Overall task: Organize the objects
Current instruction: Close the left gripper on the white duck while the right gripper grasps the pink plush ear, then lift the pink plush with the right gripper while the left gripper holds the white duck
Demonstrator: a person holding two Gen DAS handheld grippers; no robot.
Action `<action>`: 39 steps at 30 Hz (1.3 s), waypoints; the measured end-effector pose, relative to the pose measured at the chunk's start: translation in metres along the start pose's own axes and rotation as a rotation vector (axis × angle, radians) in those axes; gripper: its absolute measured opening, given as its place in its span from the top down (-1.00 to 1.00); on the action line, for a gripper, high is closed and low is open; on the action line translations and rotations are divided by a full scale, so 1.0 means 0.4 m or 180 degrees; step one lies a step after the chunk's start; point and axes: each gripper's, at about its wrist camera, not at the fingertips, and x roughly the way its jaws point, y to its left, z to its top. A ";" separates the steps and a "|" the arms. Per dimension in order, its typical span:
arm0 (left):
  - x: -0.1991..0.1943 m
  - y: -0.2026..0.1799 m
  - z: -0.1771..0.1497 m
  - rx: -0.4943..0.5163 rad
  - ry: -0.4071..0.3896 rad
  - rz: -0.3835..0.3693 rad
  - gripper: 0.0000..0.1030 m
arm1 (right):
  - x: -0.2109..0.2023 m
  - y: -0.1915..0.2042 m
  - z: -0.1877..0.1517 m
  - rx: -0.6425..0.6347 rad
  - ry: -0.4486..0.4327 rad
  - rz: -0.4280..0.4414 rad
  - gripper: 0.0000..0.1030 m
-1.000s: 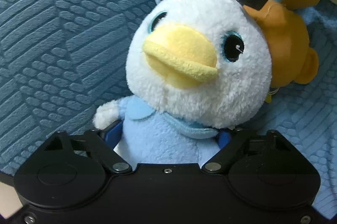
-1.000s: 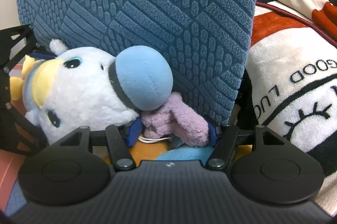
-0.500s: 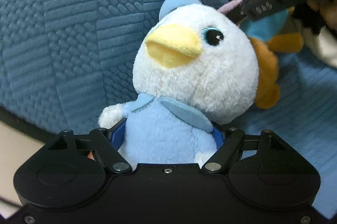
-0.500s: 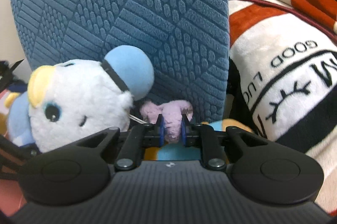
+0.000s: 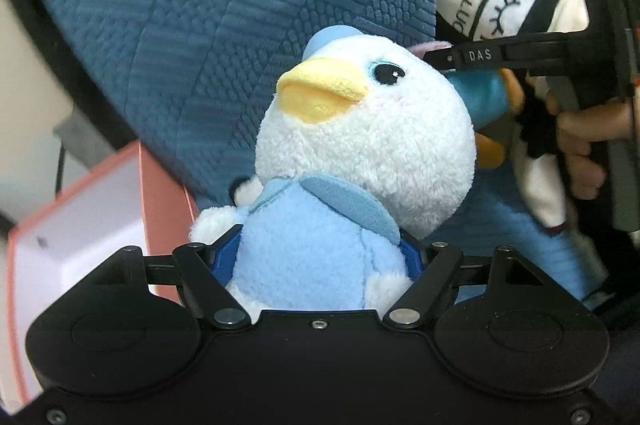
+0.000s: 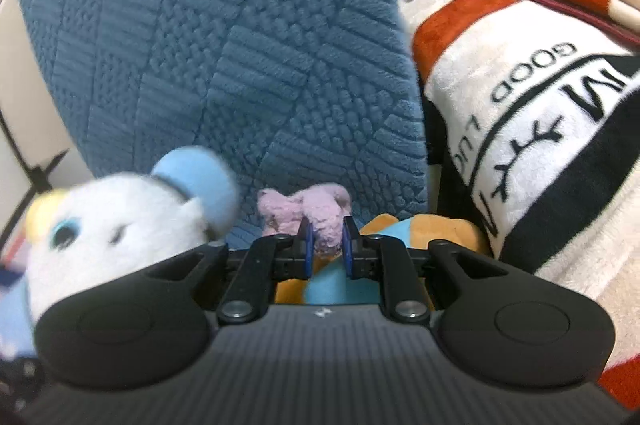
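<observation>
My left gripper [image 5: 318,257] is shut on the light-blue body of a white duck plush [image 5: 360,153] with a yellow beak and blue cap; it also shows in the right wrist view [image 6: 116,233]. My right gripper [image 6: 326,245] is shut on the pink tuft [image 6: 316,213] of an orange and blue plush [image 6: 400,237]. In the left wrist view that plush [image 5: 484,97] hangs behind the duck's head under the right gripper's finger [image 5: 500,55].
A large blue textured cushion [image 5: 224,25] stands behind both toys, also in the right wrist view [image 6: 240,45]. A white, black and red blanket [image 6: 540,97] lies to the right. A pink box with a white inside [image 5: 80,225] sits at lower left.
Both grippers have lifted their toys up and back from the cushion. The pink box has come into the left view. The right gripper closed on the pink tuft a second ago and still holds it.
</observation>
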 end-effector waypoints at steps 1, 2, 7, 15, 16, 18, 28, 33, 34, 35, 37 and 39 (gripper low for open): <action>-0.008 -0.002 -0.012 -0.0086 -0.0011 -0.0014 -0.44 | -0.003 -0.005 -0.001 0.0058 -0.0003 -0.0002 0.63; -0.016 -0.002 -0.025 -0.0167 -0.0013 -0.0017 -0.44 | -0.002 -0.012 0.001 0.0112 -0.0003 0.0003 0.63; -0.031 -0.001 -0.088 -0.0578 0.0024 -0.0075 -0.44 | -0.014 -0.033 0.003 0.0355 -0.0085 0.0119 0.37; -0.005 -0.010 -0.163 -0.0889 0.0184 -0.0092 -0.44 | 0.021 -0.018 0.003 0.0289 -0.0051 0.0117 0.09; 0.003 -0.011 -0.171 -0.0906 0.0213 -0.0085 -0.44 | 0.026 -0.007 0.003 0.0200 -0.0049 0.0063 0.09; 0.015 -0.008 -0.184 -0.0969 0.0270 -0.0094 -0.44 | 0.043 0.016 0.003 0.0039 -0.0010 -0.0012 0.07; 0.069 0.002 -0.223 -0.0965 0.0447 -0.0114 -0.44 | 0.185 0.143 0.006 -0.0840 0.0459 -0.0334 -0.14; 0.080 0.013 -0.233 -0.0997 0.0489 -0.0141 -0.44 | 0.247 0.146 0.020 -0.0815 0.0679 -0.0399 -0.18; 0.080 0.014 -0.233 -0.0994 0.0490 -0.0149 -0.44 | 0.255 0.146 0.021 -0.0835 0.0708 -0.0412 -0.21; 0.080 0.014 -0.234 -0.0997 0.0489 -0.0147 -0.44 | 0.264 0.146 0.022 -0.0861 0.0736 -0.0428 -0.23; 0.082 0.015 -0.236 -0.0999 0.0489 -0.0150 -0.44 | 0.281 0.142 0.027 -0.0889 0.0798 -0.0460 -0.23; 0.083 0.017 -0.237 -0.1001 0.0487 -0.0152 -0.45 | 0.292 0.133 0.031 -0.0858 0.0849 -0.0463 -0.22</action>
